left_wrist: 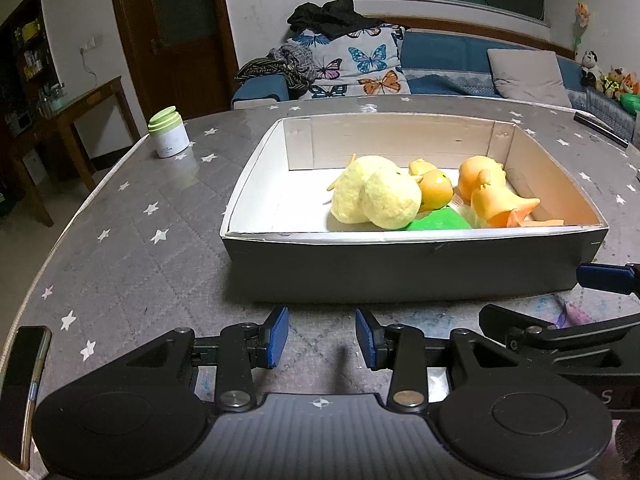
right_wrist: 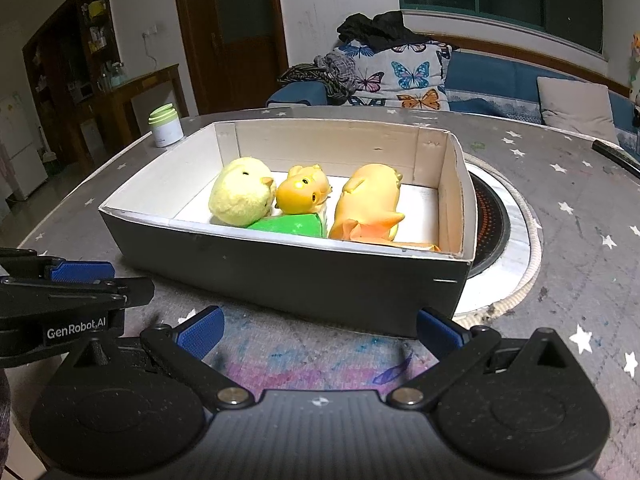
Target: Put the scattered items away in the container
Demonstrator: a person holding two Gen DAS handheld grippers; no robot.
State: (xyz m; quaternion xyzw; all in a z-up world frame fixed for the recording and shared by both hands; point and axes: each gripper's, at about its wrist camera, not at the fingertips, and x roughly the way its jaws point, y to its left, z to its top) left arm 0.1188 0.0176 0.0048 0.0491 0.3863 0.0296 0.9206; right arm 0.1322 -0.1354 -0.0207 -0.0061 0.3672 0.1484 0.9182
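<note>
A shallow cardboard box (left_wrist: 400,264) (right_wrist: 280,276), dark outside and white inside, stands on the star-patterned table. Inside lie a fluffy yellow chick (left_wrist: 374,196) (right_wrist: 242,194), a small orange toy (left_wrist: 434,190) (right_wrist: 302,192), a larger orange rubber toy (left_wrist: 496,196) (right_wrist: 370,204) and a green item (left_wrist: 438,222) (right_wrist: 294,224). My left gripper (left_wrist: 322,338) hovers in front of the box's near wall, open, nothing between its blue pads. My right gripper (right_wrist: 320,334) sits beside it, open wide and empty. Each gripper shows at the edge of the other's view.
A white jar with a green lid (left_wrist: 168,134) (right_wrist: 165,126) stands at the table's far left. A phone (left_wrist: 20,392) lies near the left front edge. A round hotplate inset (right_wrist: 504,232) sits right of the box, a dark stick (right_wrist: 618,156) far right. A sofa lies beyond.
</note>
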